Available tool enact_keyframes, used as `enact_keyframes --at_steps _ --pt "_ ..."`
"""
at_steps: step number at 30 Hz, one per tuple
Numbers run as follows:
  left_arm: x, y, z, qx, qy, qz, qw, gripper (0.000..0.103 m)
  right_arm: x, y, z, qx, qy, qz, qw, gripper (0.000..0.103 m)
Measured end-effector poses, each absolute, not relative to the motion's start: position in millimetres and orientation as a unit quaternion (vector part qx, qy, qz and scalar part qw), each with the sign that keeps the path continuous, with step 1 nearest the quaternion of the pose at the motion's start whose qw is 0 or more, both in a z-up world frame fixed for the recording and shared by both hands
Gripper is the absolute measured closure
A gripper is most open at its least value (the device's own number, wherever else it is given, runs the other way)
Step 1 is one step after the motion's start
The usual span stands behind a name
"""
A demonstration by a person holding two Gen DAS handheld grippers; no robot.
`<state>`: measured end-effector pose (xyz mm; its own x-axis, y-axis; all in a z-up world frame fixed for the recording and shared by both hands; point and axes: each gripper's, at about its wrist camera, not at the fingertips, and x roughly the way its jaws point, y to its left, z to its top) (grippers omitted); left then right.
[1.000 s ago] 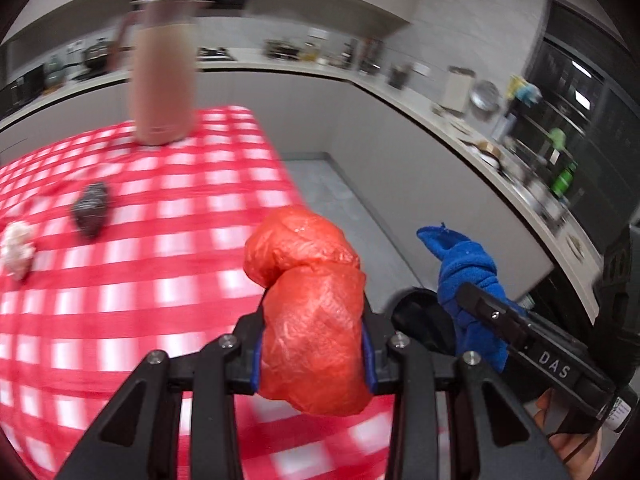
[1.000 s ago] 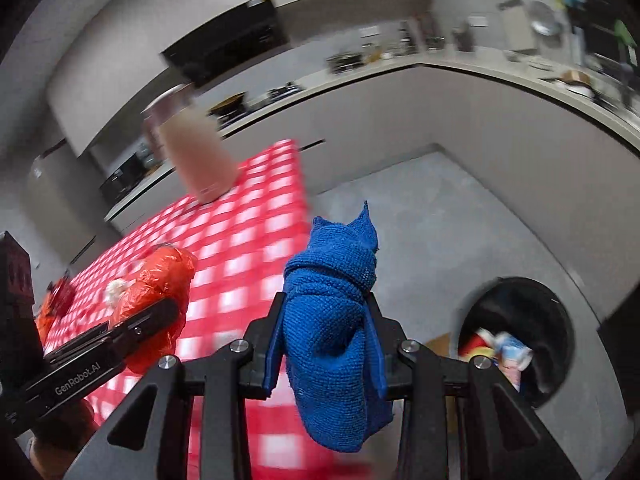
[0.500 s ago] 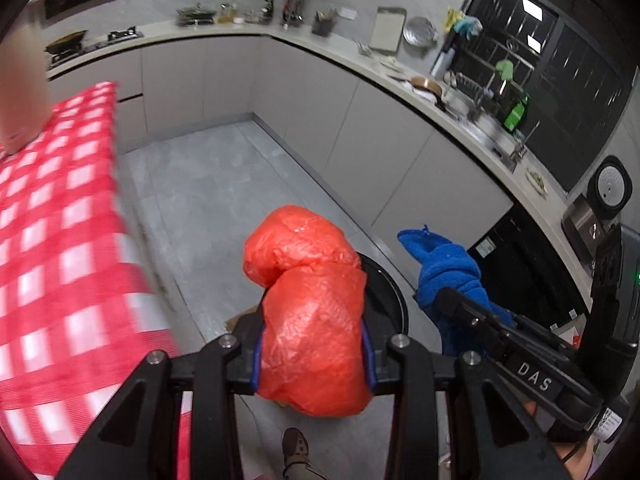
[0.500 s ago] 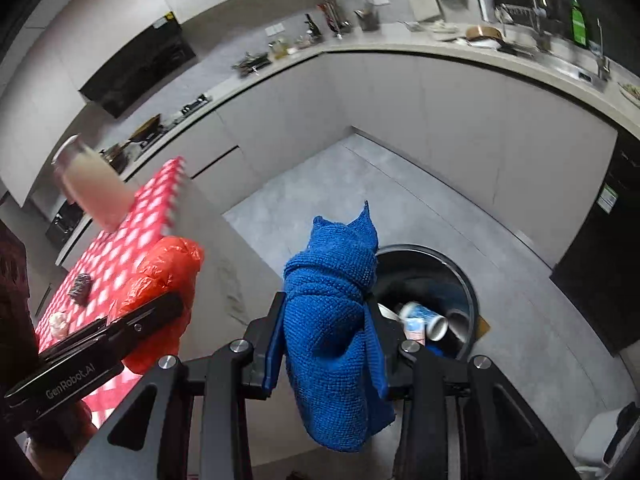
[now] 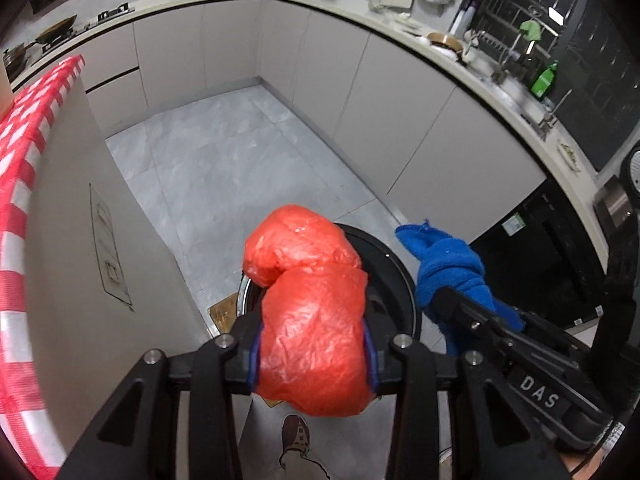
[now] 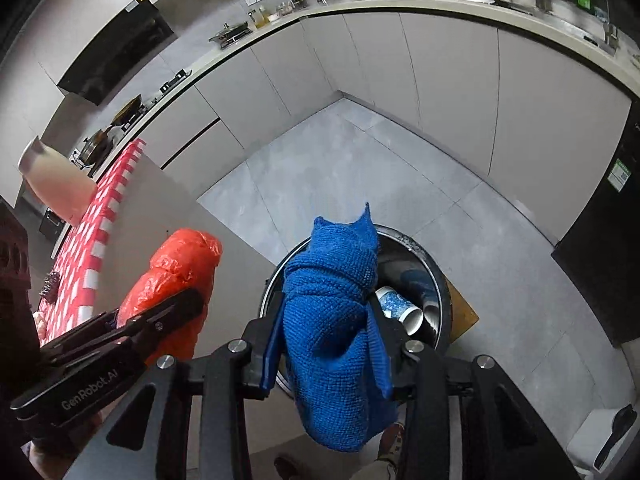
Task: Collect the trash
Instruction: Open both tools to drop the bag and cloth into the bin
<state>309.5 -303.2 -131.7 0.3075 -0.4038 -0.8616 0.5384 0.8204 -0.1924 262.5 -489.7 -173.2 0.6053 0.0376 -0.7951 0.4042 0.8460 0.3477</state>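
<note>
Overhead, we found both grippers poised above the black bin [image 6: 434, 276] on the grey floor. Our left gripper [image 5: 312, 350] pinched a crumpled red bag [image 5: 314, 312] between its pads. Our right gripper [image 6: 330, 354] carried a blue cloth [image 6: 332, 300]; its jaws had just been opening slightly, the cloth still between them and touching both pads. Inside the bin we noted a paper cup [image 6: 400, 308]. The checked table [image 5: 20, 184] stood to the left.

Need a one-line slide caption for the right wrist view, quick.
Right tool holding a blue cloth above the open trash bin, left tool alongside with a red plastic bag.
</note>
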Motion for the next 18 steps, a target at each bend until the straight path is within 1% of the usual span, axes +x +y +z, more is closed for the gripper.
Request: enact_keyframes --at_steps 2,3,5,11,18 --pt "313 -308 -138 0.068 0.519 -0.285 0.803 0.057 268 -495 -178 0.252 0.433 -0.105 0.859 0.059" --pt "314 -308 -140 0.067 0.523 -0.282 0.802 0.054 270 -499 -180 0.253 0.433 -0.104 0.859 0.057" --pt "318 -311 -143 0.067 0.528 -0.274 0.801 0.041 275 -505 -182 0.255 0.431 -0.105 0.859 0.055" --pt "320 -303 -122 0.06 0.501 -0.26 0.823 0.037 275 -511 -169 0.248 0.414 -0.108 0.869 0.054" --pt "317 -285 -93 0.047 0.477 -0.273 0.834 0.037 272 -499 -143 0.248 0.393 -0.108 0.879 0.054"
